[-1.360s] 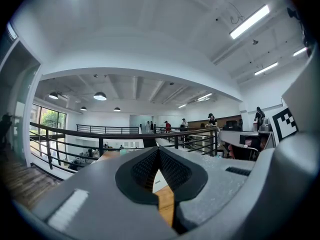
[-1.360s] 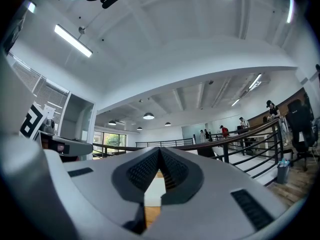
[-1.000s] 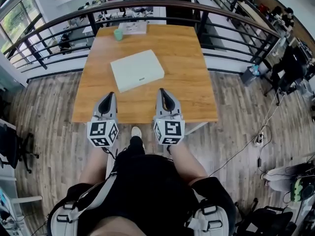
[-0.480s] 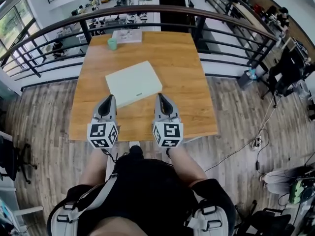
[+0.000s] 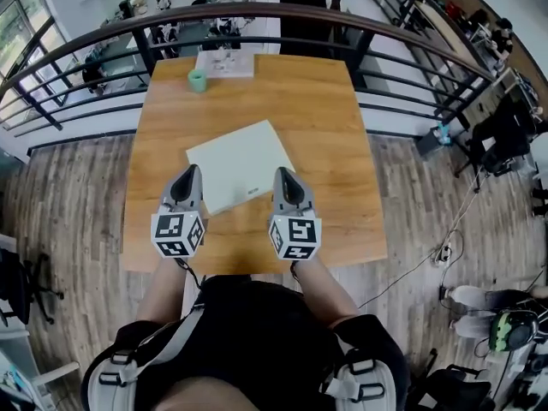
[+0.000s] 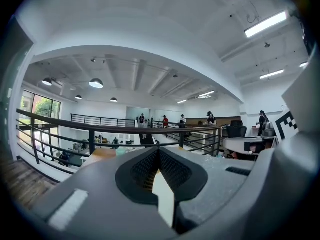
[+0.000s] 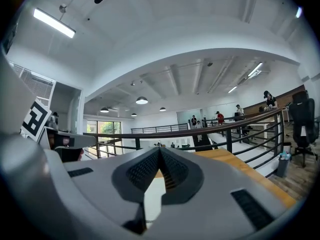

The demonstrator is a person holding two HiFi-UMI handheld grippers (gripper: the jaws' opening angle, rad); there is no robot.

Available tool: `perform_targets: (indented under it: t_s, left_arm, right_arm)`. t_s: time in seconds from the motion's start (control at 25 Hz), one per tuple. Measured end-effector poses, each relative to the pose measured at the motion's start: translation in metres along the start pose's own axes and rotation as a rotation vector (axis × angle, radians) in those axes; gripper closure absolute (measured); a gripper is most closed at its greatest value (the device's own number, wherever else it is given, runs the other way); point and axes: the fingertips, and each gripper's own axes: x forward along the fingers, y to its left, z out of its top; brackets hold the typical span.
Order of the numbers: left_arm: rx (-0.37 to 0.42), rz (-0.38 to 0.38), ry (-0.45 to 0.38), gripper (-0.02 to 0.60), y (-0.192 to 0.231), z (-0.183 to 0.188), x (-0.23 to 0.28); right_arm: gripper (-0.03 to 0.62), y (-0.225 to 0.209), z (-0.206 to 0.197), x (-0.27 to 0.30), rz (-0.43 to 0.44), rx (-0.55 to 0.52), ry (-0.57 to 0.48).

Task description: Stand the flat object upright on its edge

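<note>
A flat pale-green board [image 5: 241, 164] lies flat on the wooden table [image 5: 325, 110], turned slightly. In the head view my left gripper [image 5: 187, 175] hovers by the board's near left edge, and my right gripper [image 5: 283, 178] by its near right corner. Both are shut with nothing held. In the left gripper view the jaws [image 6: 159, 151] meet at the tip, and a sliver of the pale board [image 6: 164, 196] shows beneath them. The right gripper view shows its jaws [image 7: 160, 151] shut too, with the board [image 7: 151, 199] below.
A small green cup [image 5: 198, 80] and a sheet of paper [image 5: 225, 62] sit at the table's far edge. A curved dark railing [image 5: 257, 11] runs behind the table. The floor around is wood plank. People stand far off beyond the railing.
The table and board have come closer in the head view. Both grippers now sit right at the board's near edge, still shut.
</note>
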Motion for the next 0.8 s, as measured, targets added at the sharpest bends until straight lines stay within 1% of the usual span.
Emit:
perform_targets:
  t_s: [0.12,0.24,0.32,0.44,0.52,0.64,0.8]
  left_arm:
    - [-0.012,-0.03,0.017,0.577,0.017,-0.002,0.024]
    - [-0.006,-0.068,0.044,0.577,0.022,-0.013,0.031]
    - [-0.01,-0.085,0.077,0.577,0.028,-0.023,0.038]
    - [-0.034,-0.079,0.123,0.577,0.049,-0.036,0.067]
    - [-0.038,-0.073,0.148,0.577,0.056,-0.044,0.079]
    - [-0.027,-0.079,0.176,0.577,0.057,-0.052,0.084]
    - [0.013,-0.098,0.206,0.577,0.056,-0.056,0.09]
  right_arm:
    - [0.588,-0.002,-0.007,0.026,-0.021,-0.005,0.039]
    - [0.587,-0.003,-0.015,0.032,-0.044,-0.005,0.068]
    - [0.587,-0.004,-0.02,0.036,-0.058,0.001,0.084]
    - [0.588,-0.011,-0.03,0.063,-0.063,0.009,0.124]
    - [0.588,-0.018,-0.041,0.073,-0.06,0.019,0.152]
    - [0.588,-0.027,-0.057,0.069,-0.061,0.064,0.191]
    - [0.586,-0.035,-0.07,0.065,-0.078,0.123,0.213]
